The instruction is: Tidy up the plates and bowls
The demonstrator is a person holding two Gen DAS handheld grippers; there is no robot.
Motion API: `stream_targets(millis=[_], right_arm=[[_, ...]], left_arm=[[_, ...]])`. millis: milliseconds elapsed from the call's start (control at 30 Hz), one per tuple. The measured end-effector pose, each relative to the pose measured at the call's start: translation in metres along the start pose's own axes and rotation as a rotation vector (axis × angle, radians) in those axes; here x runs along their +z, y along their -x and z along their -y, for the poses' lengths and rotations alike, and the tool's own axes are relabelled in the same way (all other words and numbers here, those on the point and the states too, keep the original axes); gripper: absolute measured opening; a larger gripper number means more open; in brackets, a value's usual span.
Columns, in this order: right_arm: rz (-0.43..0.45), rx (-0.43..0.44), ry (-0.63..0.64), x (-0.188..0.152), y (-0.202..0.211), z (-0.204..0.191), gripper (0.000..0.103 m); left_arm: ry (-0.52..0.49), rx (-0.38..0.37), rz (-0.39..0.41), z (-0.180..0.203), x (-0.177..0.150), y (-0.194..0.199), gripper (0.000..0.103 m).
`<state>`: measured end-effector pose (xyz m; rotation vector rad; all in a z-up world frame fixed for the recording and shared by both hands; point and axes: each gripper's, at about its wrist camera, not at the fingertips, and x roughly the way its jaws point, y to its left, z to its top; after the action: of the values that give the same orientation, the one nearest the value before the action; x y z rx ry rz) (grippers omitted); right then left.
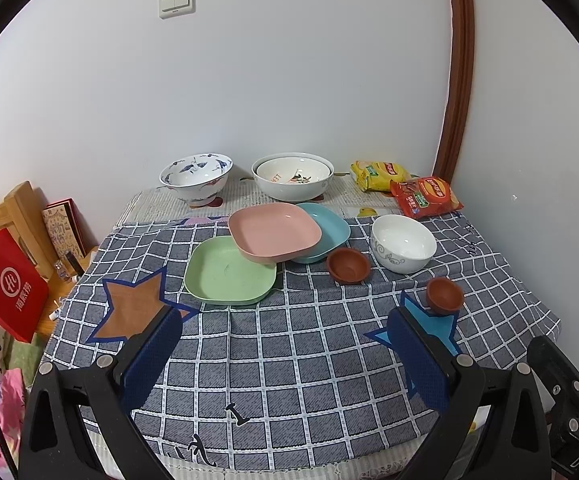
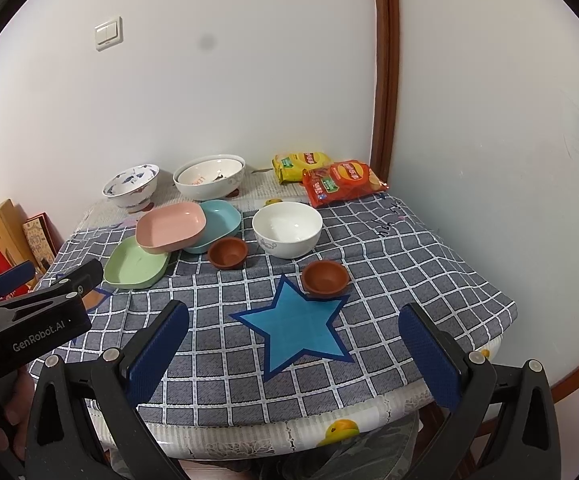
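Hovering over the near edge of the table, both tools hang empty: the left gripper [image 1: 285, 354] has its blue pads spread wide apart with nothing between them, and the right gripper [image 2: 295, 346] is just as wide and just as empty. No dish is being touched, so I'd call this the very start, the sizing-up before a first pick.

Under the right gripper lies the checked tablecloth [image 2: 409, 264] with its blue star [image 2: 299, 326], and sitting at the star's far tip is a small brown bowl [image 2: 324, 277]. A second brown bowl [image 2: 228, 253] stands a little farther back, just beside the white bowl [image 2: 287, 230].

Over on the left side, three square plates make a loose heap: the green plate [image 1: 225, 276] nearest, the pink plate [image 1: 274, 231] tilted, resting partly on it and partly on the blue plate [image 1: 329, 226] behind. Untidy, not nested.

At the far edge by the wall stand a blue-patterned bowl [image 1: 196, 178] and a big white bowl [image 1: 293, 184] with a smaller one already nested inside. Two snack bags [image 1: 405, 188] sit in the far right corner.

The next move, I'd guess, wants one of the brown bowls gripped by its rim, or the pink plate lifted and squared up; those thin rims call for a careful, level approach.

Hard to see: the blue plate is mostly covered, what props the far bowls is unclear, and the table's near edge is cut off by the grippers themselves.
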<state>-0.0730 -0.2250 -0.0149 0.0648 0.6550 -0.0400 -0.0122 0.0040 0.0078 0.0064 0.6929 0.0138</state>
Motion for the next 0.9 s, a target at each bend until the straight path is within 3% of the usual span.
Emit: stream_targets(millis=[267,900], right_arm=[[-0.003,-0.005,0.002,-0.001,-0.005,-0.002,0.103],[-0.026,-0.066,-0.029,0.014,-0.056,0.003,0.103]], left_arm=[[-0.004,-0.003,-0.008,0.002,0.000,-0.006,0.103],[-0.012,-0.027,-0.085,0.006,0.020,-0.061,0.103]])
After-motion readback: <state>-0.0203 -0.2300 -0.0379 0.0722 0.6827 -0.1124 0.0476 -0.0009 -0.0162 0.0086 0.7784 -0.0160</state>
